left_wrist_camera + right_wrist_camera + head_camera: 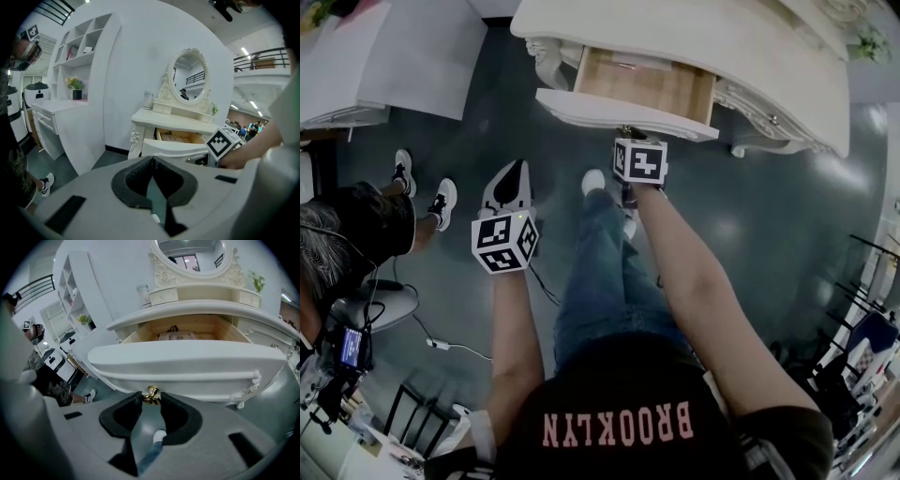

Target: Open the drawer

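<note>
The white vanity table (741,56) has its drawer (645,86) pulled out, showing a bare wooden inside and a curved white front (187,363). A packet (176,336) lies at the back of the drawer. My right gripper (151,399) points down at the front, its pads closed on the small gold knob (151,393). In the head view the right gripper (629,137) sits just under the drawer front. My left gripper (514,171) hangs over the floor to the left, away from the table; its jaws (151,160) meet with nothing between them.
A second person (356,225) stands at the left, shoes (441,202) near my left gripper. A white shelf unit (79,61) with a counter is left of the vanity. An oval mirror (188,77) tops the table. A cable (441,345) lies on the dark floor.
</note>
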Tool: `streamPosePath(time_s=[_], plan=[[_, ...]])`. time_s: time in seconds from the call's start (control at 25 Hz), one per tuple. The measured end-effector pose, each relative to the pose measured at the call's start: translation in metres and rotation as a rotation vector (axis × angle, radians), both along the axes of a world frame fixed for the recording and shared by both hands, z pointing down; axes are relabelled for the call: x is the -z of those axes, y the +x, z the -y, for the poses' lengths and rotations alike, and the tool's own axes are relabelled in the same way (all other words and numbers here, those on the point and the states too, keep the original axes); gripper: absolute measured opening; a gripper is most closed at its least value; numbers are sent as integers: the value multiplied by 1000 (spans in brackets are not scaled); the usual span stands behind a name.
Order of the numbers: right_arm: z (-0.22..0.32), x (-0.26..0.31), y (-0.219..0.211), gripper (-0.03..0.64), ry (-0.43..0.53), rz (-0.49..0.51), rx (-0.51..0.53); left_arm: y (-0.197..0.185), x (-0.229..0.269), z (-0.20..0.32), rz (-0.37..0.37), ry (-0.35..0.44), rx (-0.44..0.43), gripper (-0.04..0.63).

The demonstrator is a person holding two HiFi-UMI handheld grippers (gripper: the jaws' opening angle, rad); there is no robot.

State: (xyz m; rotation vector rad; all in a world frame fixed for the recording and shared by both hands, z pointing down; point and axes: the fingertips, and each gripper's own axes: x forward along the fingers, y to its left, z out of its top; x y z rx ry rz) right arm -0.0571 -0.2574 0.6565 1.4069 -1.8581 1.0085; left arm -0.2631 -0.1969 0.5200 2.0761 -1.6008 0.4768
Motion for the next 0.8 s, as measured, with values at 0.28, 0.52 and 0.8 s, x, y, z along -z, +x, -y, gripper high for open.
streamPosePath(time_s=[0.28, 0.52, 0.8], plan=[[-17, 0, -5, 110, 6, 3, 23, 3, 2, -16, -2, 9, 2, 6], [-29, -1, -9, 109, 10, 4, 51, 7, -2, -31, -5, 2, 9, 6], [-36, -1, -9, 109, 9, 23, 45, 19, -4, -47, -3, -2, -8, 6]])
